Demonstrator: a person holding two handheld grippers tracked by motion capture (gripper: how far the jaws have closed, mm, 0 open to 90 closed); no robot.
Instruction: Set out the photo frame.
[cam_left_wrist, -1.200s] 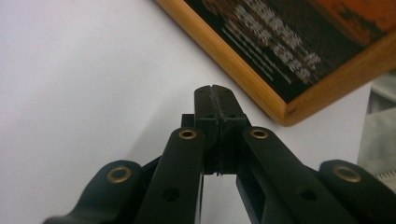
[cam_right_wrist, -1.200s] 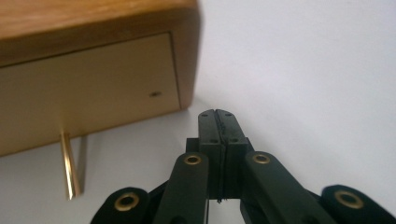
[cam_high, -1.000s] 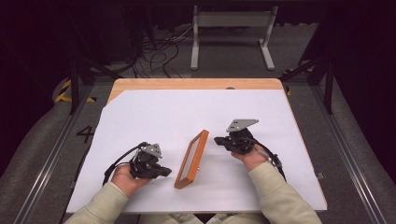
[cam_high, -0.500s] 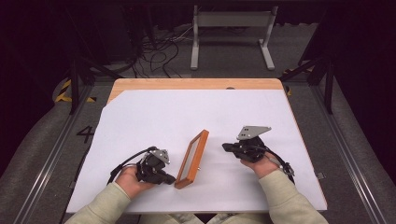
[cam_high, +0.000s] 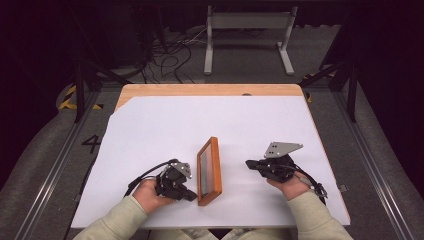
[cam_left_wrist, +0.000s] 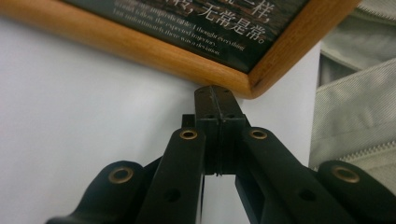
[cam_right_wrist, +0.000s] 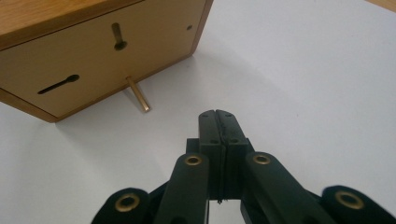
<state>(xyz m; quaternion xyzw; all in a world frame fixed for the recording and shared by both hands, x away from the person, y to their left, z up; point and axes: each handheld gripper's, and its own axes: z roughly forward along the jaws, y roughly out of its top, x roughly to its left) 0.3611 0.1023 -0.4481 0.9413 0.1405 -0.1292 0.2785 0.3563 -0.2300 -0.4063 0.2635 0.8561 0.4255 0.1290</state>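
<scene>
A wooden picture frame (cam_high: 216, 167) stands tilted on its long edge in the middle of the white table (cam_high: 150, 130). My left gripper (cam_high: 192, 196) lies just left of the frame's near corner, jaws shut and empty. In the left gripper view the shut tips (cam_left_wrist: 218, 93) almost touch the rounded corner of the frame (cam_left_wrist: 154, 46), whose glass shows printed text. My right gripper (cam_high: 248, 163) is to the frame's right, shut and empty, pointing at it. In the right gripper view its tips (cam_right_wrist: 218, 115) face the frame's back (cam_right_wrist: 107, 51), propped by a small peg (cam_right_wrist: 138, 94).
A wooden strip (cam_high: 210, 90) shows at the table's far edge. Beyond it are floor cables (cam_high: 170, 55) and a grey metal stand (cam_high: 247, 22). A pale sleeve (cam_left_wrist: 359, 107) lies close to the right of the left gripper. Bare white surface spreads behind the frame.
The left hand slid right and nearer, up to the frame's near corner. The right hand drew away to the right and toward the near edge. The frame stayed put.
</scene>
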